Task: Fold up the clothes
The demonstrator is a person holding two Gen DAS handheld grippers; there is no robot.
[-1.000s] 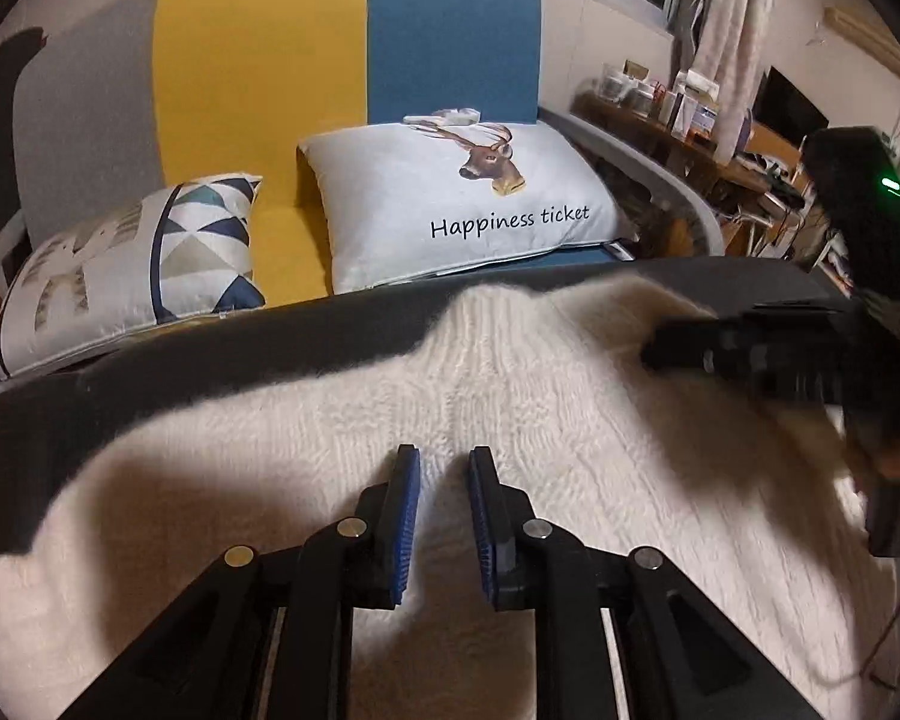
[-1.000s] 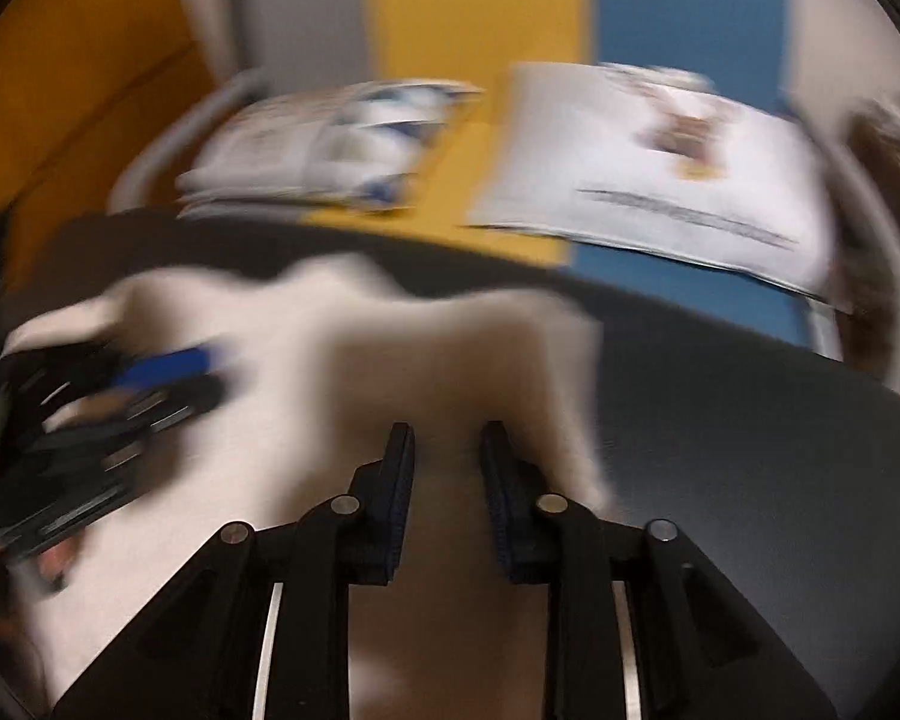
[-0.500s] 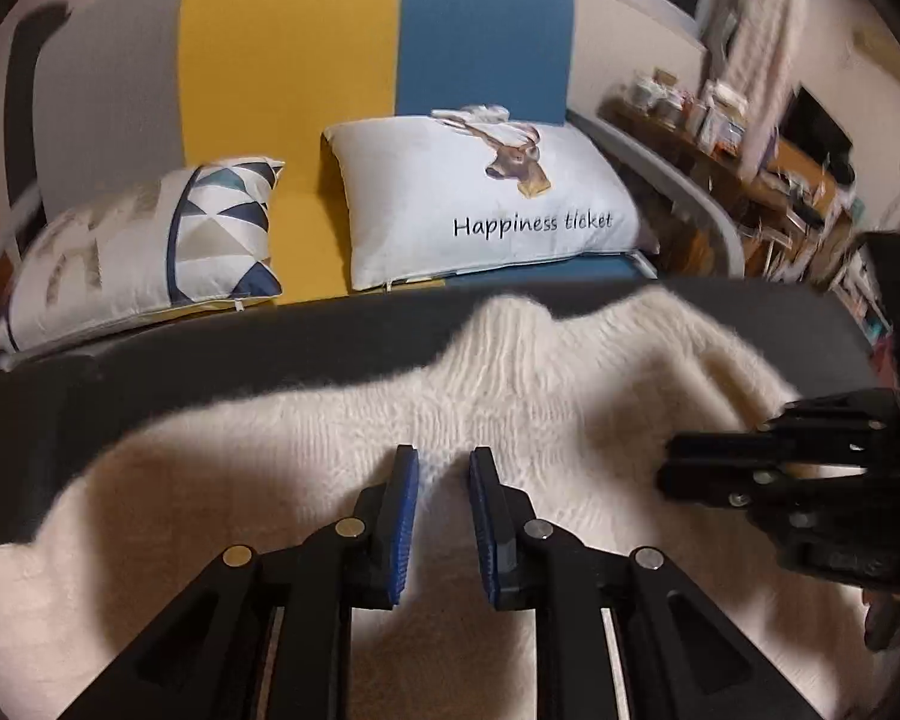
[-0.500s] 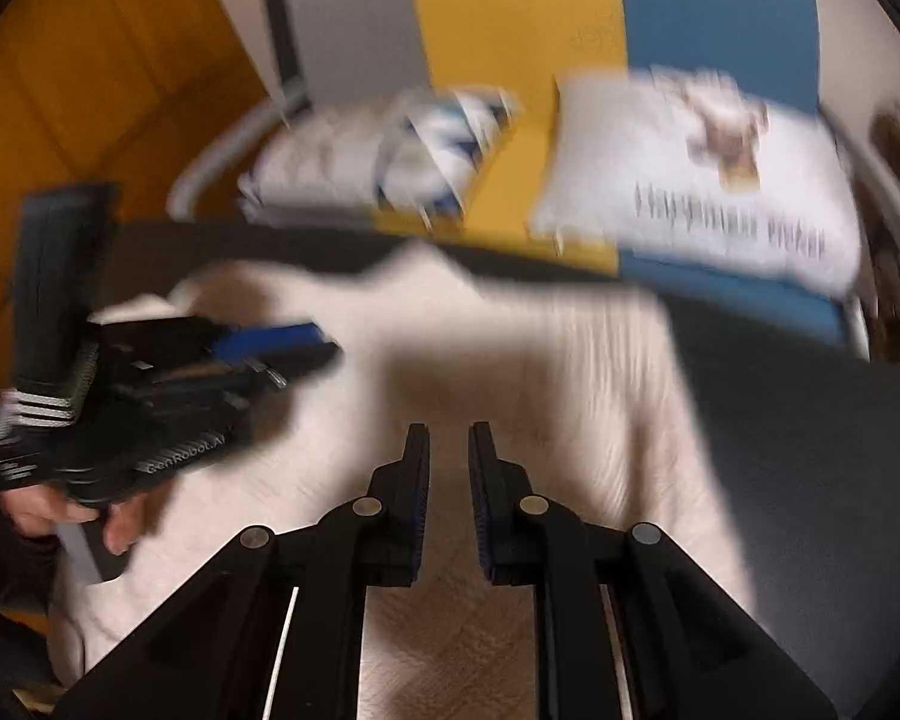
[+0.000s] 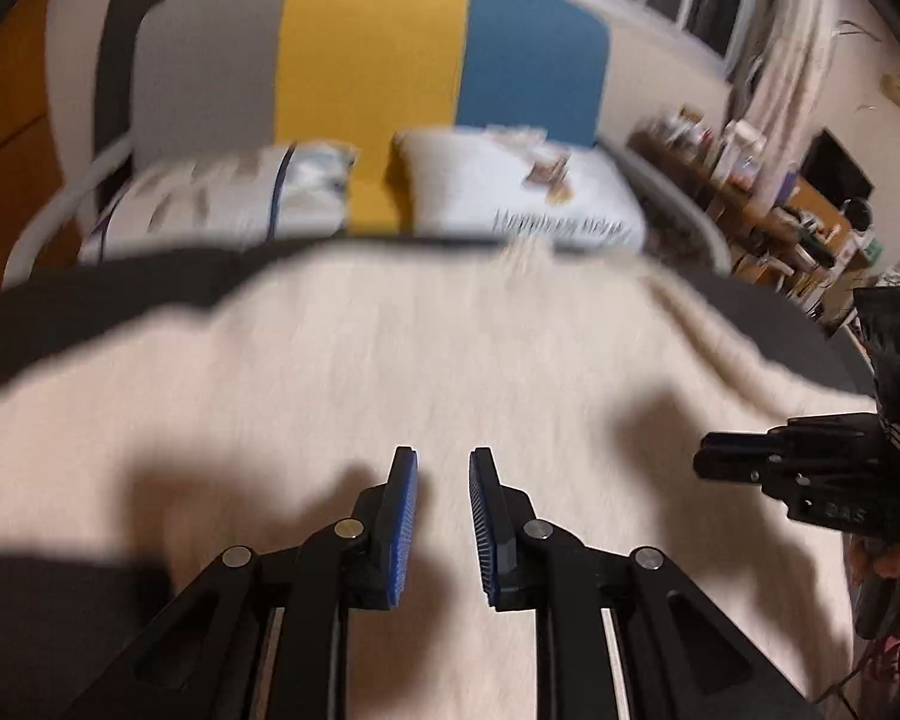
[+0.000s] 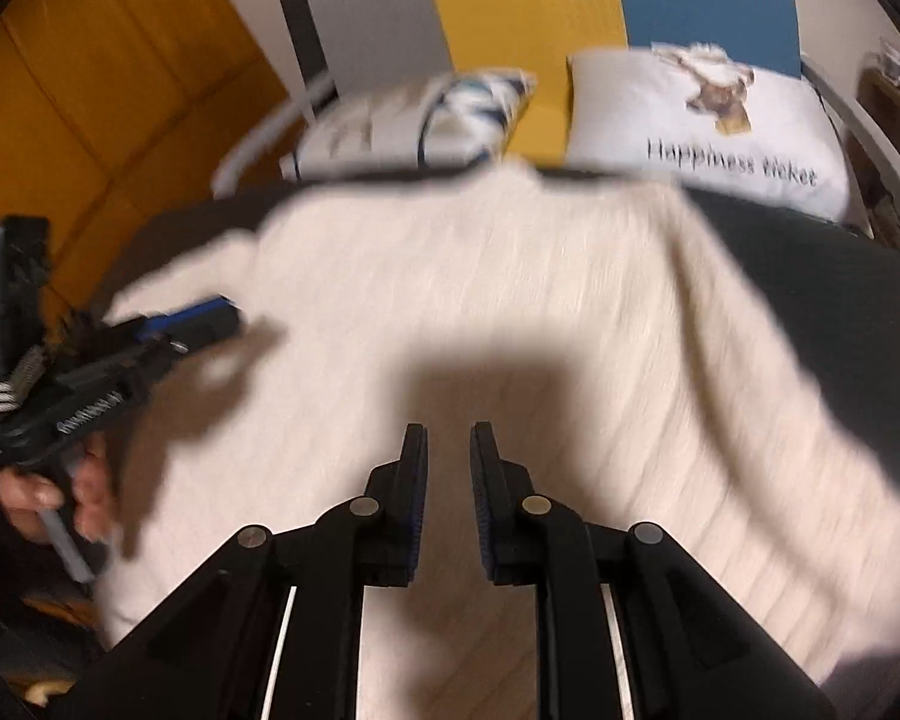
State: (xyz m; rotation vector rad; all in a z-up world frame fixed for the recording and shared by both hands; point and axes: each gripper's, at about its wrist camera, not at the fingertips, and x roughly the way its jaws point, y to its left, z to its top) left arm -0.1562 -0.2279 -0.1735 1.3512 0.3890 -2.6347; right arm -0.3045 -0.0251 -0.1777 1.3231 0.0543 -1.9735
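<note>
Covering most of the dark table (image 6: 822,276), a cream knitted sweater (image 5: 426,360) is spread with its collar toward the couch (image 5: 378,60) and its hem toward the person. Its long axis is read as running from near edge to far edge, straight ahead of both pairs of fingers. The right side is seen sloping out toward the table's right edge, and the left side trailing toward the left; how far either part is already folded cannot be settled through the blur.

Both tools are held above the lower half of the sweater. The left gripper (image 5: 444,474) is placed over the middle-left of the body, its fingers slightly apart with nothing between them. The right gripper (image 6: 449,444) is placed just to its right, over the middle-right, its fingers also slightly apart and empty. Contact with the knit is not shown in either view.

Judgement: the sweater lies below and ahead of both tools. The right edge is nearer the right gripper, the left edge nearer the left. Two cushions (image 6: 708,120) lie beyond the collar, well apart from the work.
</note>
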